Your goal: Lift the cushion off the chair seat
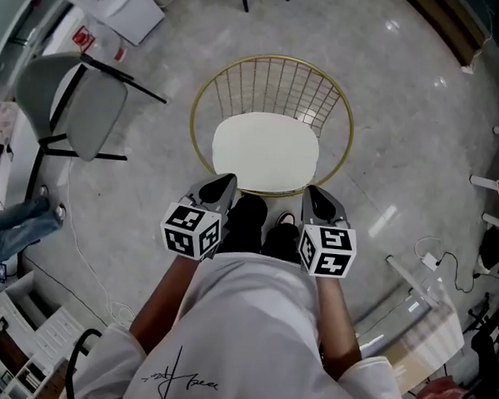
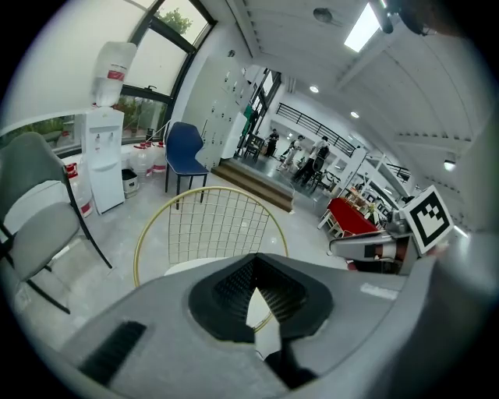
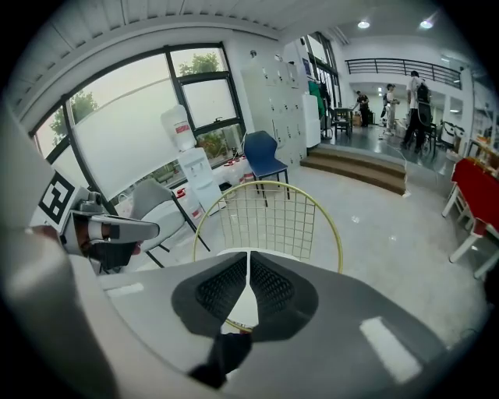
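Note:
A white cushion (image 1: 265, 151) lies flat on the seat of a gold wire chair (image 1: 276, 86) in the middle of the head view. My left gripper (image 1: 226, 182) hovers at the cushion's near left edge with its jaws shut and nothing between them. My right gripper (image 1: 311, 192) hovers at the near right edge, jaws also shut and empty. In the left gripper view the chair (image 2: 207, 226) and a sliver of cushion (image 2: 257, 308) show past the closed gripper (image 2: 253, 282). In the right gripper view the chair (image 3: 269, 220) stands beyond the closed gripper (image 3: 249, 273), with the cushion (image 3: 245, 310) low between the pads.
A grey chair (image 1: 75, 106) stands to the left on the marble floor. White boxes (image 1: 118, 8) lie at the upper left, shelving (image 1: 25, 341) at the lower left, cables and clutter (image 1: 433, 271) at the right. My feet (image 1: 260, 228) stand just before the gold chair.

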Action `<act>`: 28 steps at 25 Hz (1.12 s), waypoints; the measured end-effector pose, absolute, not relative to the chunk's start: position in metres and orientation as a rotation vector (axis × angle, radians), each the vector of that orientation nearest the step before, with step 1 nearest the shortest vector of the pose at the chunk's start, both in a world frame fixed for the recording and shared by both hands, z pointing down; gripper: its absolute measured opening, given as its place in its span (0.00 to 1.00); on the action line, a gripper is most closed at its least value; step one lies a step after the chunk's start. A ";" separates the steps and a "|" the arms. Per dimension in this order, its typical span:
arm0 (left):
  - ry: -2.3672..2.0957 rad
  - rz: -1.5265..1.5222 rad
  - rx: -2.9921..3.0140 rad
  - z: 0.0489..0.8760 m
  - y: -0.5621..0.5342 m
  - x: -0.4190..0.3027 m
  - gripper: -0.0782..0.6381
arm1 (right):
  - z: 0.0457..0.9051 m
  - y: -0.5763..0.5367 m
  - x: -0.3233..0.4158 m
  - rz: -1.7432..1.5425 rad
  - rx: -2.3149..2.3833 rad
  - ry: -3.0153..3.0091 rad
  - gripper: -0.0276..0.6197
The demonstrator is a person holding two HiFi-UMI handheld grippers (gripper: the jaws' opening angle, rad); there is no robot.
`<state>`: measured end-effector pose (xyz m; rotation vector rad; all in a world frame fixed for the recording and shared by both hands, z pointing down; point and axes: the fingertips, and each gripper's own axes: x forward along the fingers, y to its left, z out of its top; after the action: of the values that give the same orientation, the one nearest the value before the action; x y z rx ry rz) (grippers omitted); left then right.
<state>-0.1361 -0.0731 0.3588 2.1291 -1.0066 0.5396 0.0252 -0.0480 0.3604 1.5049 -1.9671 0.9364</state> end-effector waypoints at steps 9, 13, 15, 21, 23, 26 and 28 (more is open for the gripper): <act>-0.963 0.612 2.087 0.402 -0.092 -0.152 0.11 | 0.383 -0.067 0.012 0.933 1.495 -1.931 0.07; -1.000 0.618 2.043 0.421 -0.095 -0.154 0.11 | 0.402 -0.062 0.020 0.979 1.477 -1.918 0.07; -1.013 0.618 2.022 0.431 -0.099 -0.163 0.11 | 0.412 -0.065 0.017 0.998 1.467 -1.908 0.08; -1.035 0.655 2.000 0.453 -0.103 -0.170 0.11 | 0.433 -0.070 0.027 1.045 1.499 -1.882 0.08; -1.035 0.661 1.988 0.463 -0.105 -0.174 0.11 | 0.442 -0.072 0.026 1.054 1.489 -1.877 0.08; -1.040 0.661 1.972 0.481 -0.110 -0.178 0.11 | 0.456 -0.079 0.024 1.045 1.471 -1.876 0.09; -1.047 0.668 1.960 0.489 -0.111 -0.180 0.11 | 0.464 -0.079 0.024 1.047 1.455 -1.873 0.09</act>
<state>-0.1796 -0.1114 0.4886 1.9597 -1.0472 0.6683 0.0238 -0.0794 0.4639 1.4549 -1.8732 1.0467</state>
